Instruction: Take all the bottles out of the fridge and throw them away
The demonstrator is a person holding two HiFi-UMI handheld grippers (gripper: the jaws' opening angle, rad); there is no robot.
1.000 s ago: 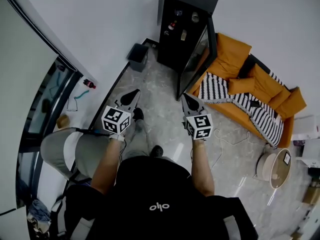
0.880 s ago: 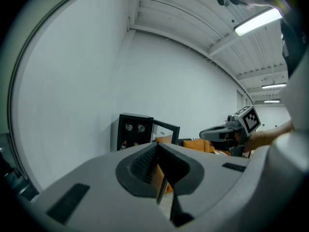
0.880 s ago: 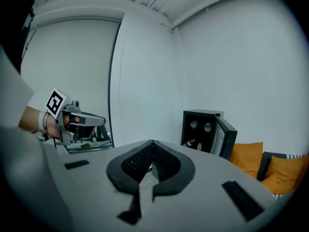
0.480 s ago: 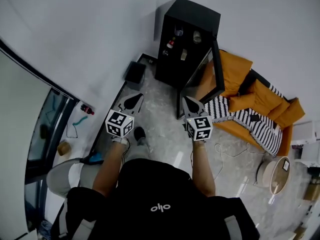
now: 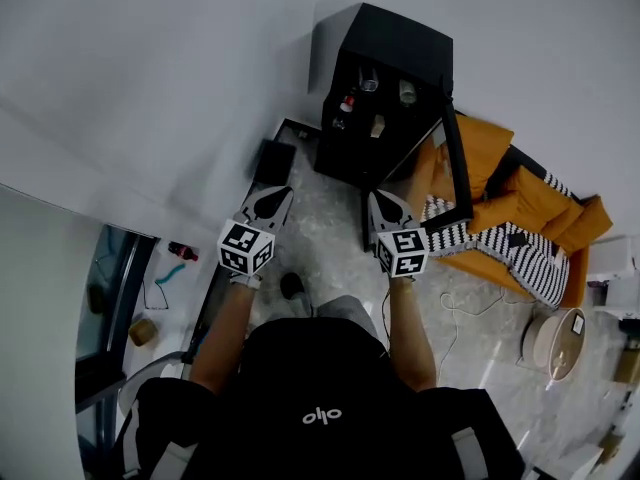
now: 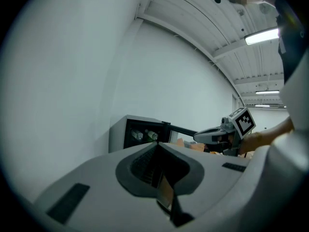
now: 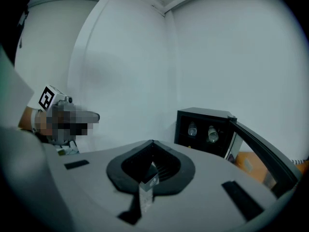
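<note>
A black fridge point(image 5: 392, 53) stands against the white wall with its glass door point(image 5: 458, 163) swung open. Several bottles lie on its shelves; two clear ones point(image 5: 370, 84) point(image 5: 407, 92) are on top, and the right gripper view shows them as a pair point(image 7: 192, 129) point(image 7: 212, 134). My left gripper point(image 5: 276, 196) and right gripper point(image 5: 381, 203) are held side by side, pointing at the fridge and well short of it. Both are shut and empty. The left gripper view shows the fridge point(image 6: 140, 133) ahead and the right gripper point(image 6: 212, 135) beside it.
A dark bin point(image 5: 272, 160) sits on the floor against the wall, left of the fridge. An orange sofa point(image 5: 540, 208) with a striped blanket point(image 5: 505, 253) stands right of the door. A white cable point(image 5: 450, 313) and a round white unit point(image 5: 558, 340) lie on the tiled floor.
The person has walked toward the fridge, which now lies closer ahead of both grippers. Both grippers travelled forward together and stayed shut.
</note>
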